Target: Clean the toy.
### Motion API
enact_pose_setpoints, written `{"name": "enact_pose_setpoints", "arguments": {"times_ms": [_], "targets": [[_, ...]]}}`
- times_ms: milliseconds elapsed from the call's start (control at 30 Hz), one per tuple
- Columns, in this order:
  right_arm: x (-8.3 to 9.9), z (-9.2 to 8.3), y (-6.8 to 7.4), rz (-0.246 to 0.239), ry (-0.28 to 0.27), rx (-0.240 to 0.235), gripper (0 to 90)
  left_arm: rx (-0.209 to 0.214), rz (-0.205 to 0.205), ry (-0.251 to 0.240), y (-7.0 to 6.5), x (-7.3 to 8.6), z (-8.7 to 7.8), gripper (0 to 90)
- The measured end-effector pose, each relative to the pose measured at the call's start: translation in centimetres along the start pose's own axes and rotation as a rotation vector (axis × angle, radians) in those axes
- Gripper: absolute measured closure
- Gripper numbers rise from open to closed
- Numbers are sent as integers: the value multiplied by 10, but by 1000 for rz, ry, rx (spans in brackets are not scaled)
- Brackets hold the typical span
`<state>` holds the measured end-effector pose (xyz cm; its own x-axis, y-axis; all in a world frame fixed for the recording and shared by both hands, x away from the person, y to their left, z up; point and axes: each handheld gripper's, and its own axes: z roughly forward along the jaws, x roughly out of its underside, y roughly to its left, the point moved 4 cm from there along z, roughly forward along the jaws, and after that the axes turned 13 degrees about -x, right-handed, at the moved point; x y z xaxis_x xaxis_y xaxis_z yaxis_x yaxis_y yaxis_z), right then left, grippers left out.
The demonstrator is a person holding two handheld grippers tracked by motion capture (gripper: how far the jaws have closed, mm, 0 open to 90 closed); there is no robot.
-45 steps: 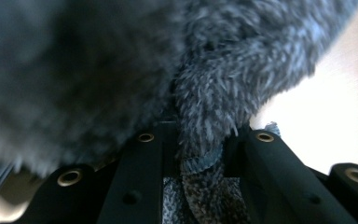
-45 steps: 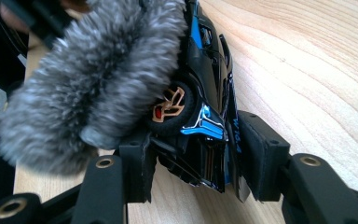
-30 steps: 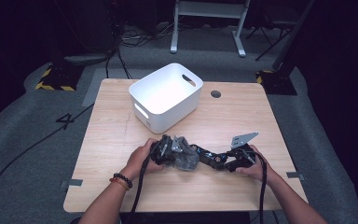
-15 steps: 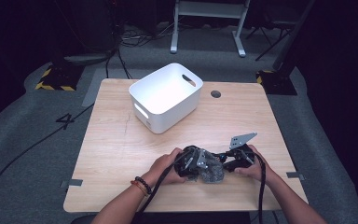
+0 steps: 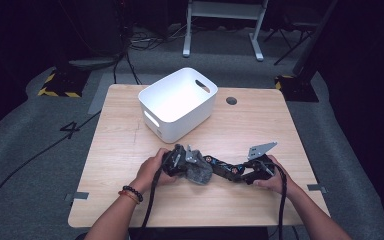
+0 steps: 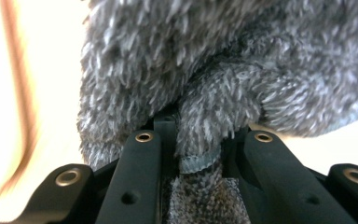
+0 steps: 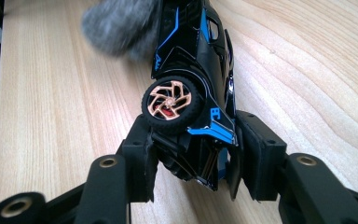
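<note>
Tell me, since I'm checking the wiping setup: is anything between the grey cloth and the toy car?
Nothing visible is. The left gripper is shut on the fluffy grey cloth, which lies against the black and blue toy car that the right gripper clamps by one end above the wooden table.

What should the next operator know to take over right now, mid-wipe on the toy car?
Left hand-held gripper: shut on the grey fluffy cloth, pressed against the car.
Right hand-held gripper: shut on the black and blue toy car, held on its side, one wheel up, just above the wooden table.
White bin: behind, looks empty.
Done: car gripped, cloth on the end away from the right hand.
Left: probably finish wiping, then put both things down.
</note>
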<state>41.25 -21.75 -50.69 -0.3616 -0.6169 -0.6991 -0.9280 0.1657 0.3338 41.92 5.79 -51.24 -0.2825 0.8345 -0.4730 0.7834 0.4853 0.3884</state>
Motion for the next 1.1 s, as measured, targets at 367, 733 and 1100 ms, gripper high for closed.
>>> {"name": "enact_pose_setpoints", "arguments": {"times_ms": [367, 733, 1100], "targets": [[6, -5, 1, -46, 16, -31, 530, -11, -133, 6, 13, 12, -1, 757], [2, 1, 2, -77, 20, -81, 534, 18, -167, -138, 10, -16, -16, 759], [1, 0, 2, -91, 39, -48, 542, 28, -95, -32, -2, -16, 10, 756]]}}
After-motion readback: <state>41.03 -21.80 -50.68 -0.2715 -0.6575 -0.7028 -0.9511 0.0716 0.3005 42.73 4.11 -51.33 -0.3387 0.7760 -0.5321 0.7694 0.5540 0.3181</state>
